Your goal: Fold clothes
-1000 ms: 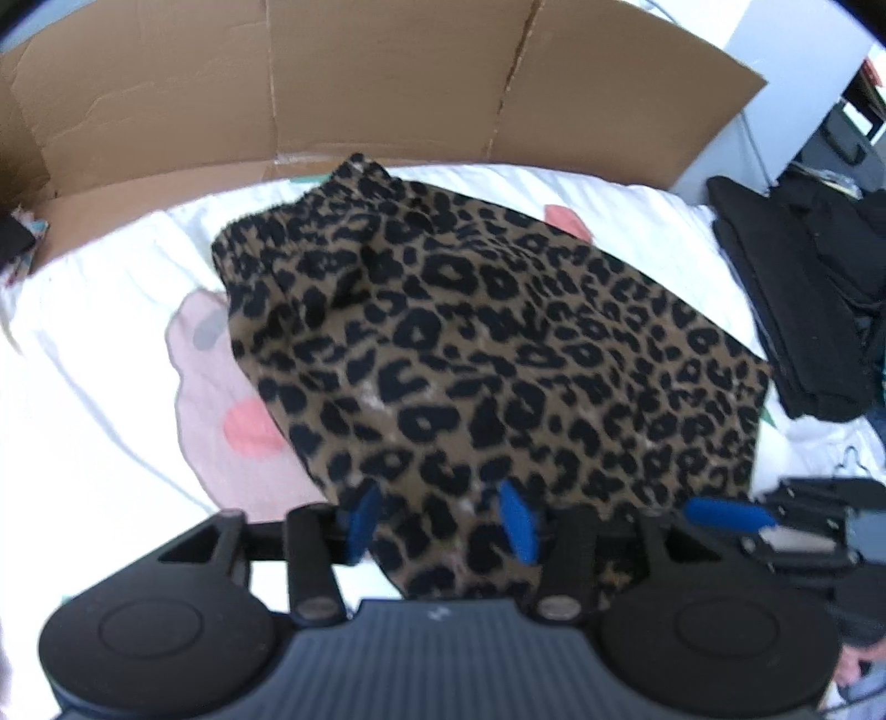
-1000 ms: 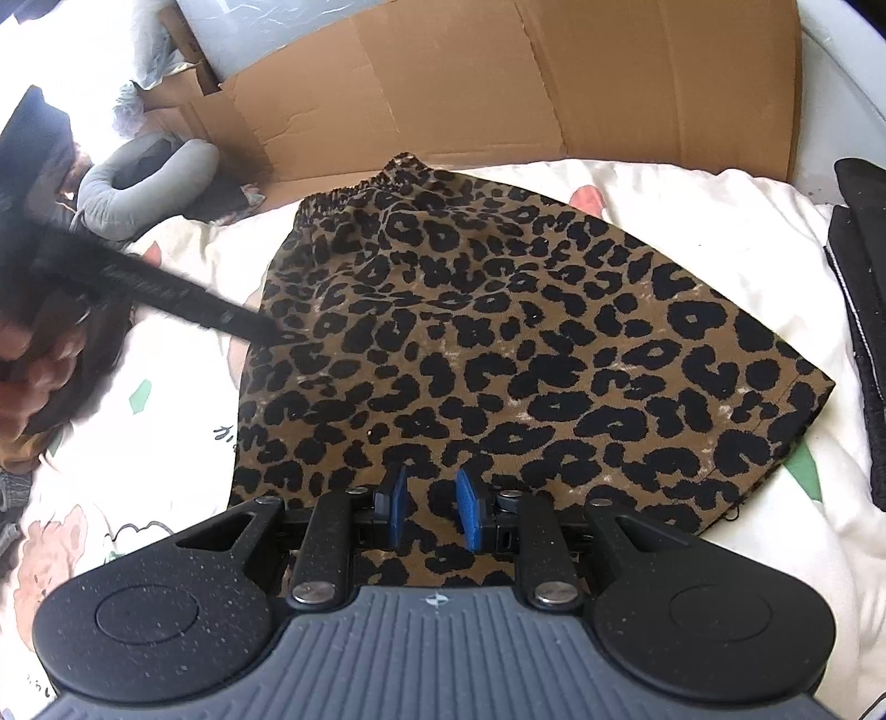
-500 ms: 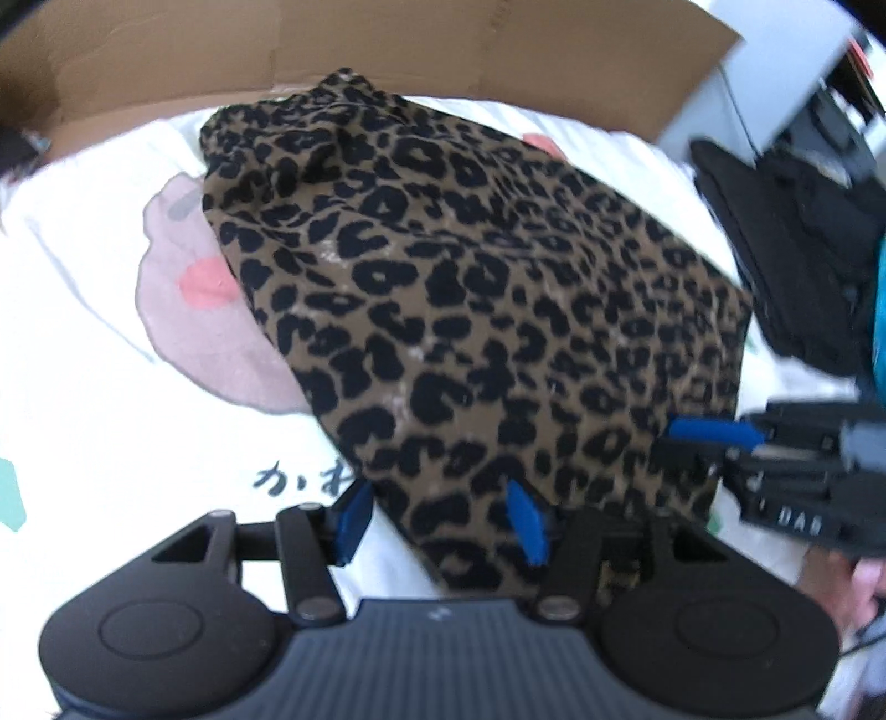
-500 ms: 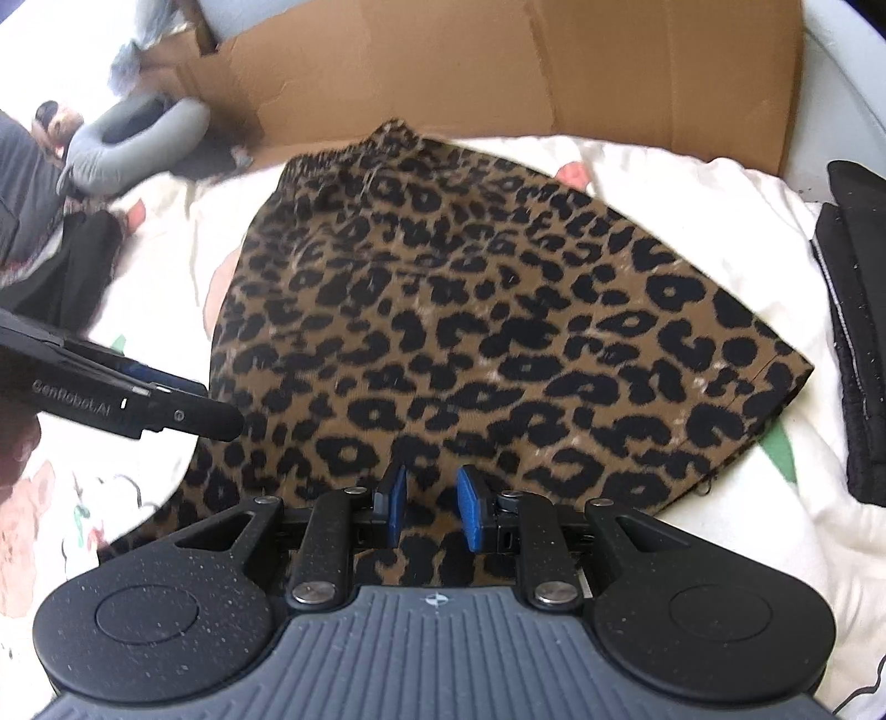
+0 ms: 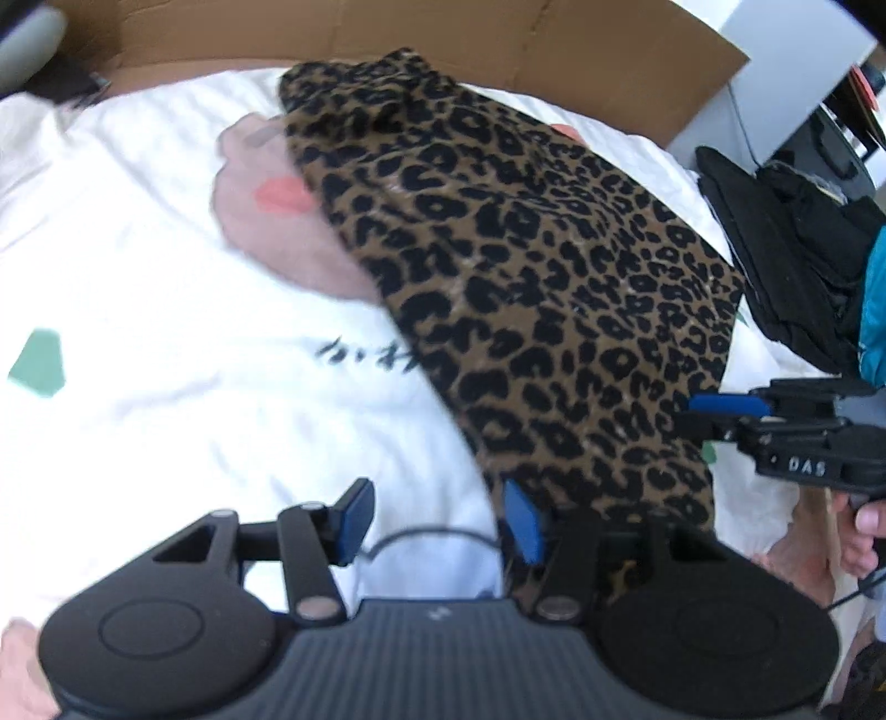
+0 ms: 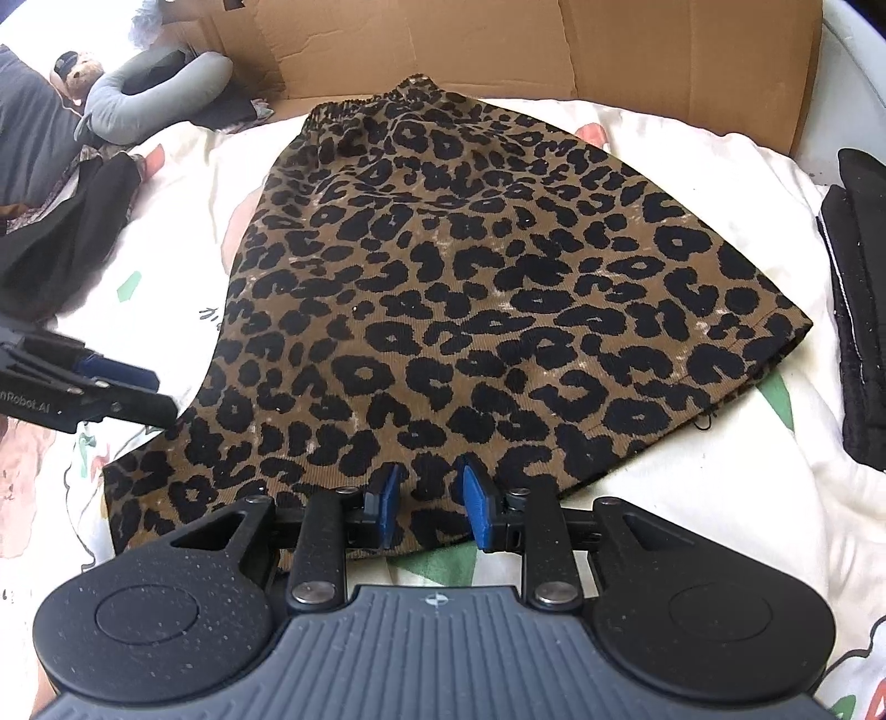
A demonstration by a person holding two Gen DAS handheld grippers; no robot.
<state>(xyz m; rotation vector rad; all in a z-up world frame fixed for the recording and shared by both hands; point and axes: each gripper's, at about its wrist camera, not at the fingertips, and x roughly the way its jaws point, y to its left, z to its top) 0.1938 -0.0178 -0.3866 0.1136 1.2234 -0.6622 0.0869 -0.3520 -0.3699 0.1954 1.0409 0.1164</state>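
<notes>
**Leopard skirt flat on the bed, both claws at its near hem**

A leopard-print skirt (image 6: 470,288) lies spread on a white printed sheet (image 6: 692,498), its elastic waistband (image 6: 360,105) at the far end near a brown cardboard sheet (image 6: 498,39) that stands along the back of the bed. The hem is nearest both cameras.

The left gripper (image 5: 437,518) is spread wide. Its right blue pad sits at the edge of the skirt's near corner, while the left pad hangs over bare sheet, so the cloth is beside the gap and not clasped. This view is blurred, so whether the pad actually touches the fabric is hard to say. A thin black cable (image 5: 432,540) loops between the fingers.

The right gripper (image 6: 429,507) is parted a little, its two blue pads (image 6: 477,509) low over the middle of the hem with leopard fabric showing in the gap between them; nothing is pinched. In the left view the right gripper appears from the side at the skirt's right edge, with a hand (image 5: 864,526) behind it.

A stack of black clothes (image 6: 858,332) lies on the sheet to the right of the skirt, apart from it. At far left are a grey neck pillow (image 6: 160,94) and more dark clothing (image 6: 66,232).
</notes>
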